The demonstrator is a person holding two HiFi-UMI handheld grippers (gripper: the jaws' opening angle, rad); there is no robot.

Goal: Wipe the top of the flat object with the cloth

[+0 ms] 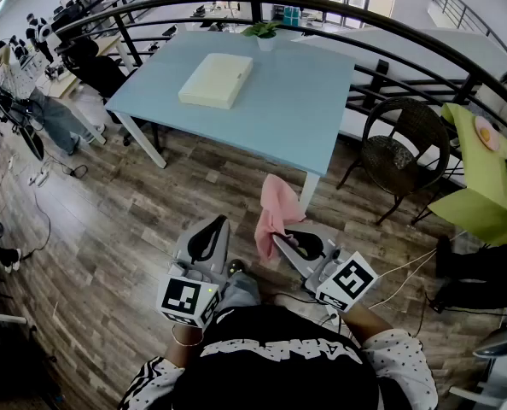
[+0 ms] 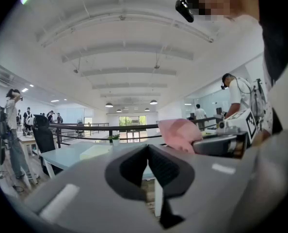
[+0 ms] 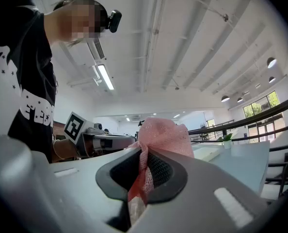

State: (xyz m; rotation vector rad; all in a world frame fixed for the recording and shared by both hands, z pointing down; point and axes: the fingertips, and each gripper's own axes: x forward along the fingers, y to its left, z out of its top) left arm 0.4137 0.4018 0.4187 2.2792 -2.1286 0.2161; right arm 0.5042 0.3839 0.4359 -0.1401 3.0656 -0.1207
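A pale cream flat slab (image 1: 217, 79) lies on the light blue table (image 1: 275, 114), toward its far left; it shows small in the left gripper view (image 2: 96, 152) and in the right gripper view (image 3: 213, 153). A pink cloth (image 1: 273, 213) hangs from my right gripper (image 1: 281, 239), whose jaws are shut on it; it bunches above them (image 3: 159, 136). My left gripper (image 1: 211, 229) is shut with nothing in it, beside the right one, well short of the table. The cloth also shows to the left gripper's right (image 2: 180, 134).
A black curved railing (image 1: 339, 20) arcs over the table's far side. A dark wicker chair (image 1: 403, 156) stands right of the table, with a green table (image 1: 488, 173) beyond. A small potted plant (image 1: 264, 32) sits at the table's far edge. People and desks fill the far left.
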